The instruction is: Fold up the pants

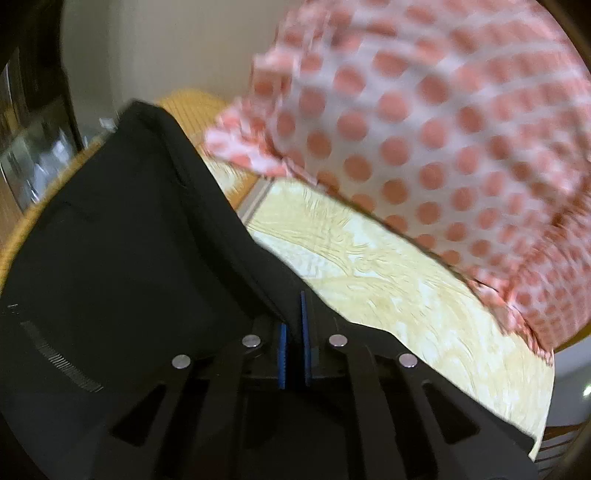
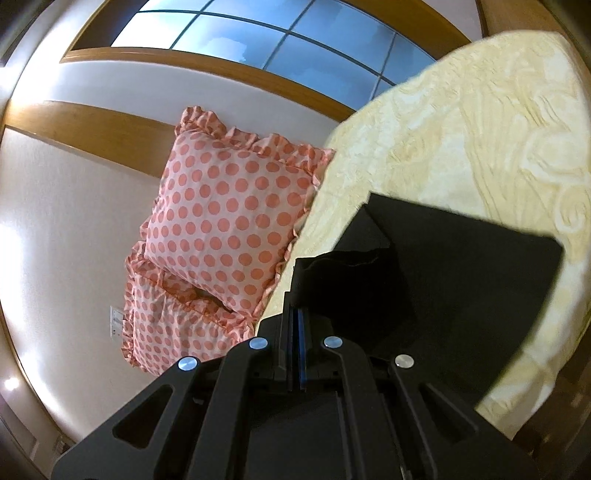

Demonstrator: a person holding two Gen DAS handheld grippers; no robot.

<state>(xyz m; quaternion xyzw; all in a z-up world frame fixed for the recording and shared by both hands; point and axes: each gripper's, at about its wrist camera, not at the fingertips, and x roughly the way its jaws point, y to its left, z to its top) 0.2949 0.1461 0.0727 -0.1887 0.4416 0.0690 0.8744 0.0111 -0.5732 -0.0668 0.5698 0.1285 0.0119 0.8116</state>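
Black pants (image 1: 122, 236) lie on a cream patterned bedspread (image 1: 388, 280). In the left wrist view my left gripper (image 1: 293, 325) is shut on the edge of the pants, with the blue pads close together and black cloth between them. In the right wrist view my right gripper (image 2: 295, 314) is shut on a bunched edge of the pants (image 2: 461, 280), which spread folded over the bedspread (image 2: 480, 129) to the right. The cloth hides the fingertips of both grippers.
Two pink polka-dot pillows with frills (image 2: 229, 218) lean at the bed's head against a white wall; one also shows in the left wrist view (image 1: 443, 140). A window with a wooden frame (image 2: 258, 33) is above. A dark cabinet (image 1: 29, 122) stands at the left.
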